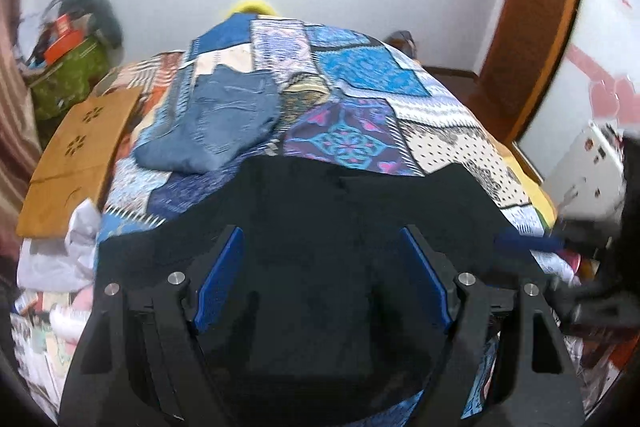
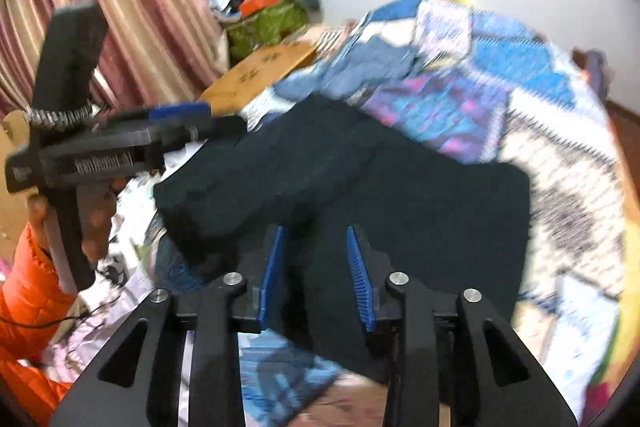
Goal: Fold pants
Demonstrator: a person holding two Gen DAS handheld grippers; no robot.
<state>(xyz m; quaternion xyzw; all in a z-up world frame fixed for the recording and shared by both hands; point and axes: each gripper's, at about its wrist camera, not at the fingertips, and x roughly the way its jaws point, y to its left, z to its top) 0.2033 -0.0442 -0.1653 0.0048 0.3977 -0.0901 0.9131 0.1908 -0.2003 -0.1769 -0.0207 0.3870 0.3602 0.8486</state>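
Observation:
Black pants (image 1: 340, 227) lie folded on the patchwork bedspread (image 1: 360, 99), at the near edge of the bed. My left gripper (image 1: 320, 235) hovers over them, jaws wide open and empty. In the right wrist view the black pants (image 2: 360, 179) lie in a doubled heap. My right gripper (image 2: 316, 231) is open just above their near edge, nothing between its blue pads (image 2: 272, 267). The left gripper (image 2: 180, 115) shows there at the left, held in a hand above the pants' left end.
Folded blue jeans (image 1: 224, 123) lie farther back on the bed. A wooden board (image 1: 76, 159) sits at the bed's left edge, with a green bag (image 1: 68, 79) of clutter behind it. Striped curtains (image 2: 120, 7) hang at the left. A wooden door frame (image 1: 532, 27) stands at the right.

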